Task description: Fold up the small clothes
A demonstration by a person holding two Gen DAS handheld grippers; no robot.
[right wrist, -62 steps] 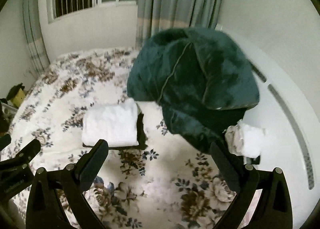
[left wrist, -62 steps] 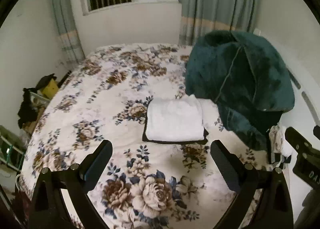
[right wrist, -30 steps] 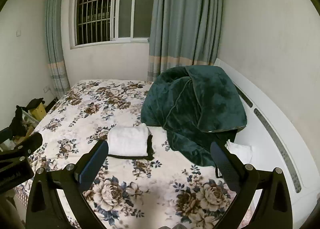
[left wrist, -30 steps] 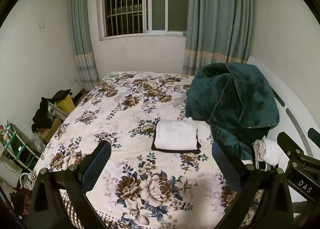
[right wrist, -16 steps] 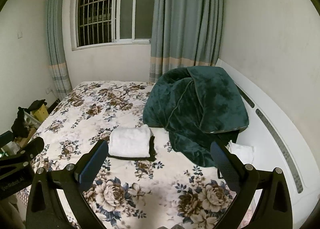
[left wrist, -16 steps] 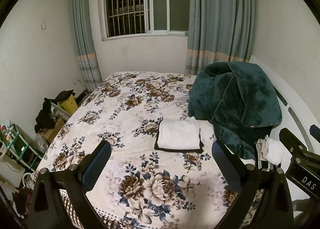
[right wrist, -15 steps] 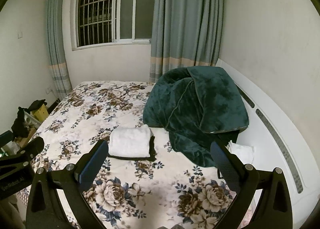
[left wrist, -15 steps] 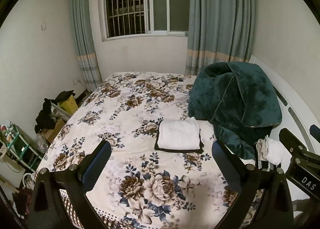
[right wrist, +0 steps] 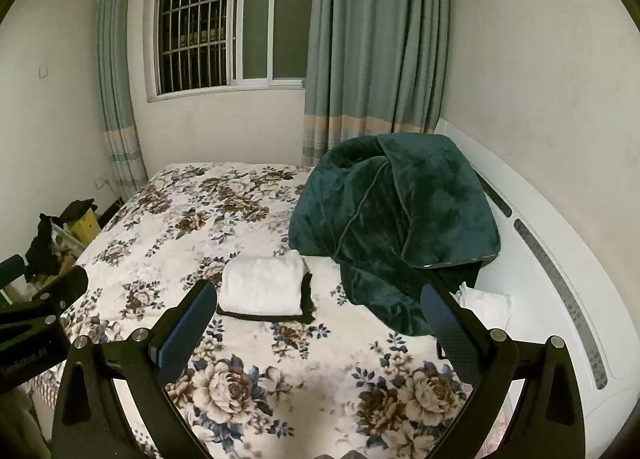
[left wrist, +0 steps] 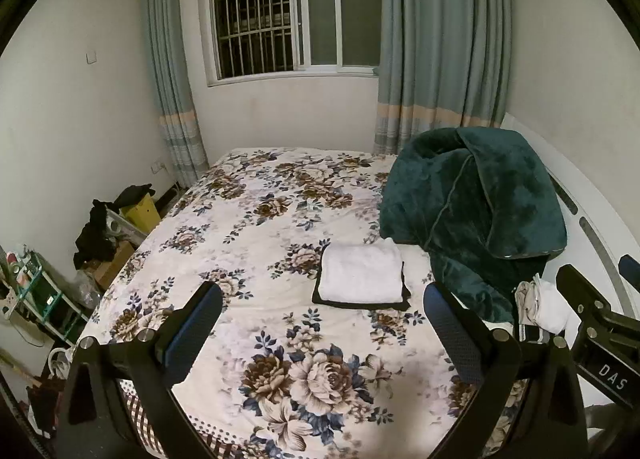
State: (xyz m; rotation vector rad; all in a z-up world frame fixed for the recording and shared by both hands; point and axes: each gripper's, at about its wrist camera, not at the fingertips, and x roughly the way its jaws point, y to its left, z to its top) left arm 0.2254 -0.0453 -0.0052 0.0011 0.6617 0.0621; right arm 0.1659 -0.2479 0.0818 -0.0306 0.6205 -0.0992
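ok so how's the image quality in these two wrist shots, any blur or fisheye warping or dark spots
Left wrist view: sharp, dim indoor light, dark vignette corners; the curtains bow outward. Right wrist view: the same bending on the headboard, and the floral bedspread is slightly soft near the right gripper. The window is dark, with no glare.

Green blanket (left wrist: 472,215) crowds bedspread (left wrist: 256,227) beside folded stack (left wrist: 360,277).

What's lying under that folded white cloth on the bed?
A black garment lies under the folded white cloth, showing only as a dark border on its near and right edges. The rest is covered, so its shape is unclear.
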